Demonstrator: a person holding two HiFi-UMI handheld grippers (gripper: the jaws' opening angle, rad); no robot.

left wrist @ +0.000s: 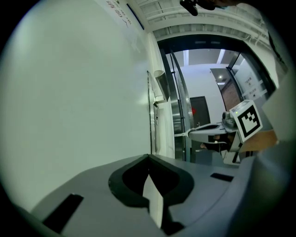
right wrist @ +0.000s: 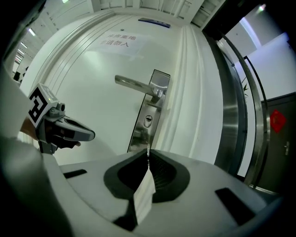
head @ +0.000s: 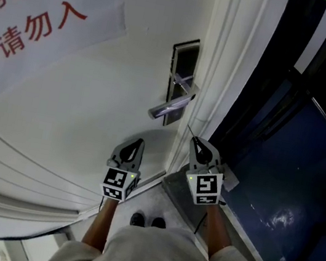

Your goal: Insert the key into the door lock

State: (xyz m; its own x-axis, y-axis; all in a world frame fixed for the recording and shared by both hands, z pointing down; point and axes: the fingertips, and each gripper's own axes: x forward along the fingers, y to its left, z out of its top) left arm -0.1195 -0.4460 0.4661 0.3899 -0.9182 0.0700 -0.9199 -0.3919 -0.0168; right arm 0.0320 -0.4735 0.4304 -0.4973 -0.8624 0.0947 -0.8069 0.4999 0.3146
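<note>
A dark metal lock plate (head: 181, 77) with a silver lever handle (head: 171, 106) is mounted near the edge of the white door (head: 93, 102). In the right gripper view the keyhole (right wrist: 147, 121) sits below the handle (right wrist: 135, 84). My right gripper (head: 196, 141) is shut on a thin key (right wrist: 147, 152) whose tip sticks out from the jaws toward the plate, a little below the keyhole and apart from it. To the left, below the handle, my left gripper (head: 140, 143) points at the bare door, jaws together and nothing in them.
A paper sign with red characters (head: 41, 5) hangs on the door at upper left. The door frame (head: 223, 75) runs beside the lock. A dark glass panel (head: 293, 168) fills the right side. The person's shoes (head: 148, 221) show below.
</note>
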